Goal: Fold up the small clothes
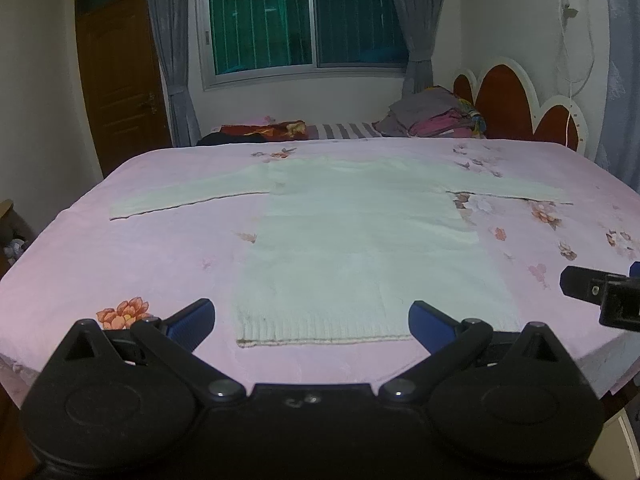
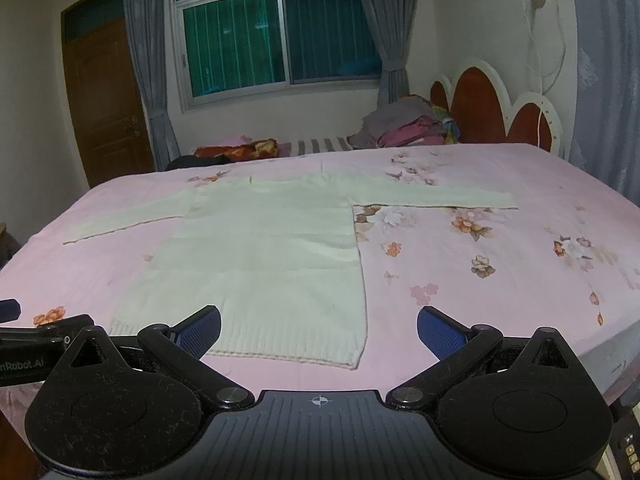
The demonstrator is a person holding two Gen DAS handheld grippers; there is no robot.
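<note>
One pale sweater [image 1: 360,240] lies flat on the pink bedspread [image 1: 140,264], both sleeves stretched out sideways. Two claws hover at its hem: left gripper [image 1: 311,322] and right gripper [image 2: 319,330], each spread wide, holding nothing.

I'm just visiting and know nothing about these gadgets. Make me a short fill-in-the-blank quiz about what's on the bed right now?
1. The white sweater lies flat with both sleeves spread ____.
2. The sheet under it is pink with a ____ print.
3. The left gripper and right gripper both have their jaws ____.
4. Behind the bed, the window is flanked by grey ____.

Missing words: out; flower; open; curtains
</note>
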